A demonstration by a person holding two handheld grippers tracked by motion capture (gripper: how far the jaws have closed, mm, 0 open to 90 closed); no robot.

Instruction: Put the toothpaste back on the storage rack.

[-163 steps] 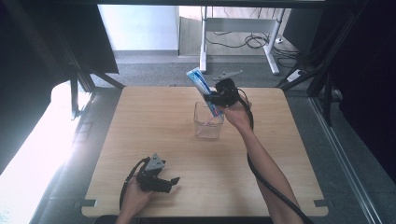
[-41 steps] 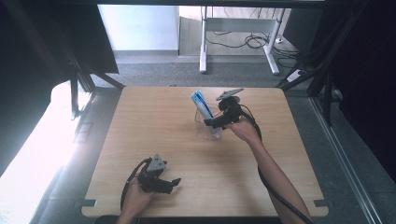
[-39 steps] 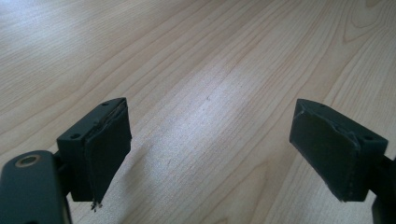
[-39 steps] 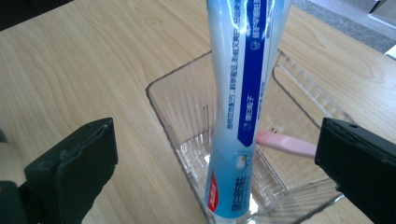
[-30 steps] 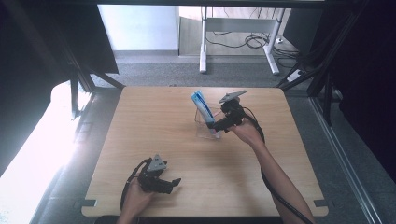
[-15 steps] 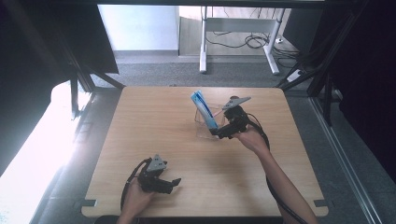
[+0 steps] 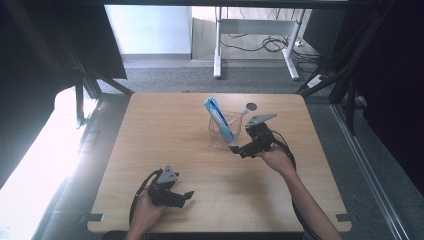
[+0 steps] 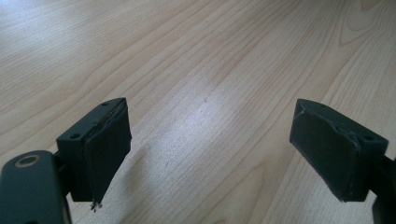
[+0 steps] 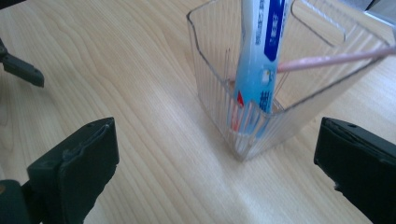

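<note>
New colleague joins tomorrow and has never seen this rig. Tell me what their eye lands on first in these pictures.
First, the blue toothpaste tube, standing tilted in the clear ribbed container right of the wooden table's centre, with a thin pink stick leaning beside it inside. Next, the right gripper, open and empty, just at the container's near right side. The left gripper lies open near the table's front edge.

In the right gripper view the top of the tube is cut off by the upper edge, and the pink stick runs out past the right edge, so neither end can be seen. The print on the tube is too blurred to read, and its foot shows only through the ribbed wall of the clear box. In the high view the stick is too small to identify.
</note>
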